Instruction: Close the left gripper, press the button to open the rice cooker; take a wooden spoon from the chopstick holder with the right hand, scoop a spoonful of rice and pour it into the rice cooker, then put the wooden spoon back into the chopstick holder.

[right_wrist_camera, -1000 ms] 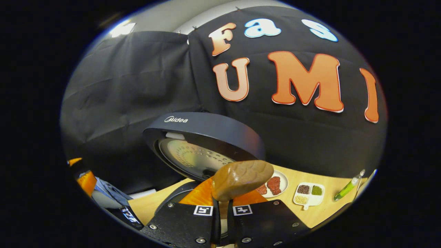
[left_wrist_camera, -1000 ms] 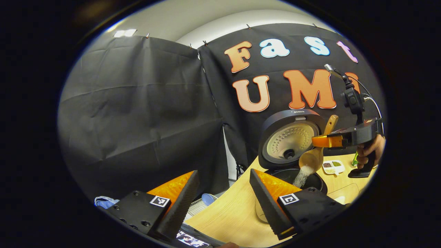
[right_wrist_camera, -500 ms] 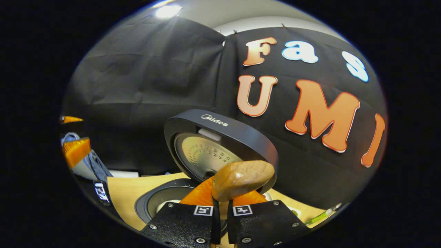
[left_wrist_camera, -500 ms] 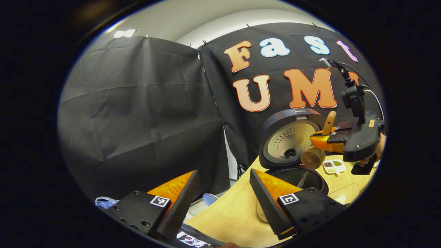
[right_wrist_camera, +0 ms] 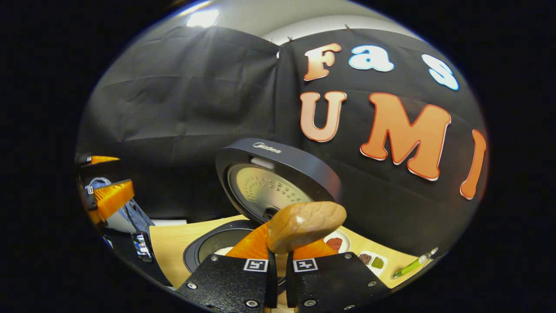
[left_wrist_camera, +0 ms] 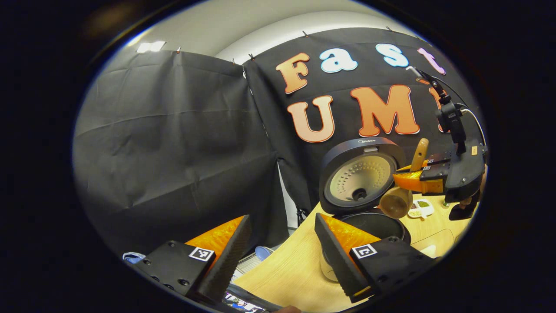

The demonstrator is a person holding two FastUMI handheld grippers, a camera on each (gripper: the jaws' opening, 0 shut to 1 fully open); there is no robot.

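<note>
One open rice cooker [left_wrist_camera: 362, 180] right of centre on one wooden table [left_wrist_camera: 291, 269]. Left gripper [left_wrist_camera: 282, 252] spread; right gripper [right_wrist_camera: 278, 265] pinching one wooden spoon [right_wrist_camera: 304, 224].

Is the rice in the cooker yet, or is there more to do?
The cooker lid stands open, and some rice seems to lie in the pot. The right gripper grips the spoon above the pot, with no rice falling. The left gripper is open and idle. Left: putting the spoon back in its holder.
</note>
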